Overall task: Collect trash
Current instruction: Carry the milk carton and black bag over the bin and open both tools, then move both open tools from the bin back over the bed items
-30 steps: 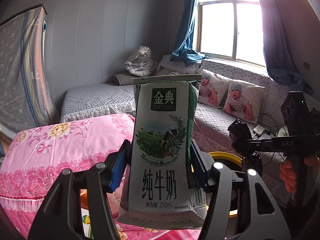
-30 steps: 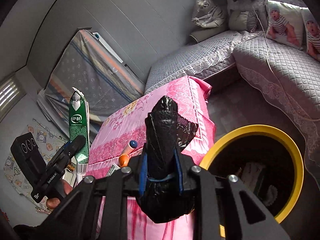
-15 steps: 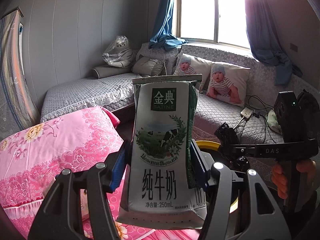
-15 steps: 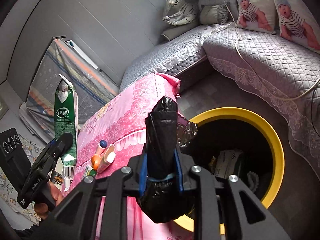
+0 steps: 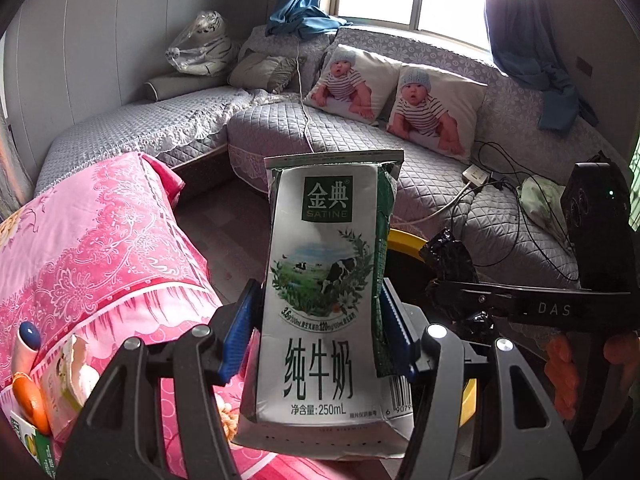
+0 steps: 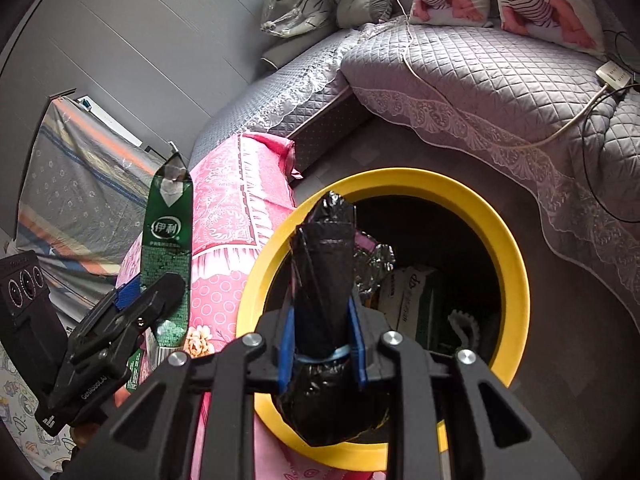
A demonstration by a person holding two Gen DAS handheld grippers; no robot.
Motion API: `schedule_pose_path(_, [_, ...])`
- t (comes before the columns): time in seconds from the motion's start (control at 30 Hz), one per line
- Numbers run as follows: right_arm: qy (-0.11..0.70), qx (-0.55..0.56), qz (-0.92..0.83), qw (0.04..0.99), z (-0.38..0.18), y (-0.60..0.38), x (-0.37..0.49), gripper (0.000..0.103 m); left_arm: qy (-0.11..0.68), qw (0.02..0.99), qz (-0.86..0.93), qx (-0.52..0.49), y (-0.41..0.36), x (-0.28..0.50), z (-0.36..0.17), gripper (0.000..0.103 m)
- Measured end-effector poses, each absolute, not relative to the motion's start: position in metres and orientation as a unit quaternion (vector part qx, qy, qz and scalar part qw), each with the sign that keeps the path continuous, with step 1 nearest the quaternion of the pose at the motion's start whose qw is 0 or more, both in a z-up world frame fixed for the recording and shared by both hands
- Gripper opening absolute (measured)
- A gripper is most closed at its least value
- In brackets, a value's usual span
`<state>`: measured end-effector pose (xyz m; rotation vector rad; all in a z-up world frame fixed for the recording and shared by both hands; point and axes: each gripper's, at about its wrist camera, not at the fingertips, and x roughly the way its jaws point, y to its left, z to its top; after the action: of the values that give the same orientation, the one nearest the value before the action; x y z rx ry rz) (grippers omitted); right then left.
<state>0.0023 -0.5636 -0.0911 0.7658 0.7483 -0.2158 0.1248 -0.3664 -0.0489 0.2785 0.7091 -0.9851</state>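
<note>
My left gripper (image 5: 320,332) is shut on an upright white and green milk carton (image 5: 328,296), held above the edge of the pink table. The carton also shows in the right wrist view (image 6: 168,248). My right gripper (image 6: 322,344) is shut on a crumpled black plastic bag (image 6: 324,280) and holds it over the near rim of a yellow bin (image 6: 516,264). The bin holds a carton and other trash. In the left wrist view the black bag (image 5: 450,264) sits right of the milk carton, above the bin's rim (image 5: 404,238).
A pink flowered cloth covers the table (image 5: 88,248) on the left, with an orange marker and a torn packet (image 5: 68,376) at its edge. A grey quilted corner sofa (image 5: 280,128) with baby-print cushions runs behind. Cables and a power strip (image 6: 612,72) lie on it.
Both grippers have swung right, away from the pink table and towards the yellow bin. The black bag now hangs over the bin's rim. Both grips are unchanged.
</note>
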Motion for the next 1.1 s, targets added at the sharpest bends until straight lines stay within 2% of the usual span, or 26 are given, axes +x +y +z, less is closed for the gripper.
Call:
schedule_pose_path(0.1, [0.356,0.357,-0.119,0.855,-0.088,-0.567,0.001,0.024,0.339,0.808,-0.467,0.118,-0.371,0.127,-0.052,0.059])
schedule_pose_path(0.13, [0.354,0.361,-0.121,0.854,-0.087,-0.569,-0.001,0.027,0.343,0.807,-0.469,0.107,-0.37,0.13,-0.052,0.07])
schedule_pose_path(0.17, [0.352,0.364,-0.126,0.853,-0.086,-0.571,-0.003,0.033,0.344,0.806,-0.471,0.095,-0.368,0.131,-0.051,0.076])
schedule_pose_path(0.23, [0.345,0.368,-0.138,0.852,-0.085,-0.577,-0.007,0.04,0.34,0.811,-0.468,0.087,-0.364,0.134,-0.049,0.078])
schedule_pose_path(0.33, [0.334,0.38,-0.142,0.851,-0.083,-0.583,-0.014,0.049,0.337,0.815,-0.464,0.079,-0.354,0.137,-0.047,0.089])
schedule_pose_path(0.4, [0.325,0.385,-0.144,0.852,-0.08,-0.585,-0.017,0.061,0.329,0.818,-0.465,0.075,-0.345,0.138,-0.043,0.093])
schedule_pose_path(0.53, [0.313,0.39,-0.121,0.857,-0.073,-0.579,-0.016,0.075,0.287,0.838,-0.457,0.08,-0.322,0.134,-0.031,0.095])
schedule_pose_path(0.67, [0.317,0.376,-0.085,0.867,-0.063,-0.558,-0.003,0.075,0.257,0.845,-0.458,0.097,-0.294,0.135,-0.017,0.095])
schedule_pose_path(0.83, [0.329,0.365,-0.036,0.87,-0.053,-0.525,0.022,0.075,0.266,0.853,-0.435,0.11,-0.238,0.153,-0.01,0.095])
schedule_pose_path(1.1, [0.351,0.343,0.022,0.871,-0.05,-0.479,0.054,0.075,0.354,0.851,-0.354,0.158,-0.121,0.184,-0.032,0.095])
